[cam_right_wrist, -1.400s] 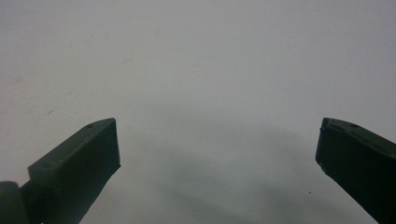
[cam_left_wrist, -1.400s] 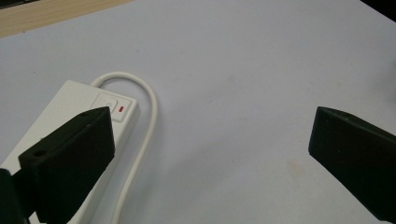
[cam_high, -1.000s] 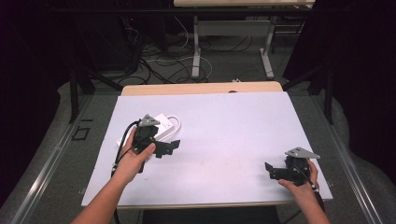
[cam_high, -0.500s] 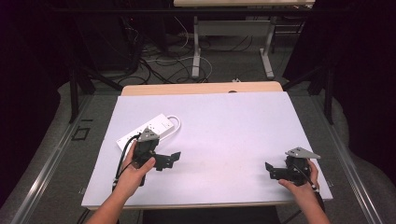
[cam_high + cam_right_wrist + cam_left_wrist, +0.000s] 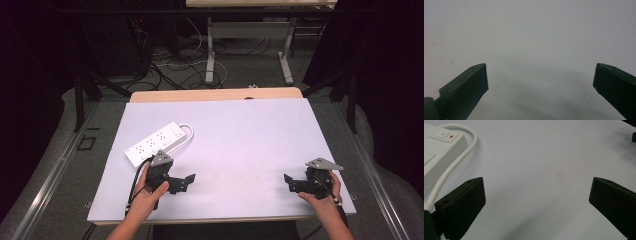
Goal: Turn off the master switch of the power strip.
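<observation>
Left gripper (image 5: 184,181) held spread near power strip (image 5: 156,143); right gripper (image 5: 291,182) spread, empty, at counter's (image 5: 250,135) front right corner.

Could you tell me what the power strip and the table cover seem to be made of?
Power strip: probably moulded plastic, white and smooth with a faint sheen and rounded edges; its cord looks like a white rubbery or plastic sheath, since it bends in a loop. Table cover: a matte white sheet, perhaps paper or laminate, lying flat with faint stains; I can't tell which.
</observation>
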The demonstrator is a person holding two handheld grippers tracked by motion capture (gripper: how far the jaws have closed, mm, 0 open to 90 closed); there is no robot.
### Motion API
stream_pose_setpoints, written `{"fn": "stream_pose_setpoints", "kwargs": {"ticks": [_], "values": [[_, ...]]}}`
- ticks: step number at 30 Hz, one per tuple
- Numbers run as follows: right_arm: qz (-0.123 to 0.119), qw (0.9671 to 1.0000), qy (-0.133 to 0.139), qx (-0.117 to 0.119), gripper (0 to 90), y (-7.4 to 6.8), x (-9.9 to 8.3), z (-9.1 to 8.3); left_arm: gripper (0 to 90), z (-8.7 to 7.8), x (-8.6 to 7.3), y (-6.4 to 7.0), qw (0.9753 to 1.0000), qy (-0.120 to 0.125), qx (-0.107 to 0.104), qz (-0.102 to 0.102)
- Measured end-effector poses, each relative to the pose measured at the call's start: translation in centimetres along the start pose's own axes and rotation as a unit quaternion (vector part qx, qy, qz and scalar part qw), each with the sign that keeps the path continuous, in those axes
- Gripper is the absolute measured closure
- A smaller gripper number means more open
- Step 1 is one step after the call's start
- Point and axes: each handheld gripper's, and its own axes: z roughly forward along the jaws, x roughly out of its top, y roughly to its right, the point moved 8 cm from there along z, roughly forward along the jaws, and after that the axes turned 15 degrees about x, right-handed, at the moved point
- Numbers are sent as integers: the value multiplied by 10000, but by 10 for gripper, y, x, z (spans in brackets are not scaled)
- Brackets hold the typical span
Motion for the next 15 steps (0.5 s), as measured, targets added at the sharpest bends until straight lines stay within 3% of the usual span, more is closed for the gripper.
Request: {"fn": "stream_pose_setpoints", "kwargs": {"ticks": [2, 5, 12, 15], "values": [[-11, 10000, 5, -31, 0, 0, 0, 0, 6, 1, -1, 2, 9999, 75, -35, -98], [9, 10000, -2, 11, 0, 0, 0, 1, 7, 1, -3, 2, 9999, 121, -25, -27], [-27, 10000, 1, 18, 0, 0, 0, 1, 10, 6, -8, 6, 9998, 132, -41, -106], [-35, 10000, -7, 20, 0, 0, 0, 1, 11, 9, -11, 6, 9999, 116, -26, -9]]}}
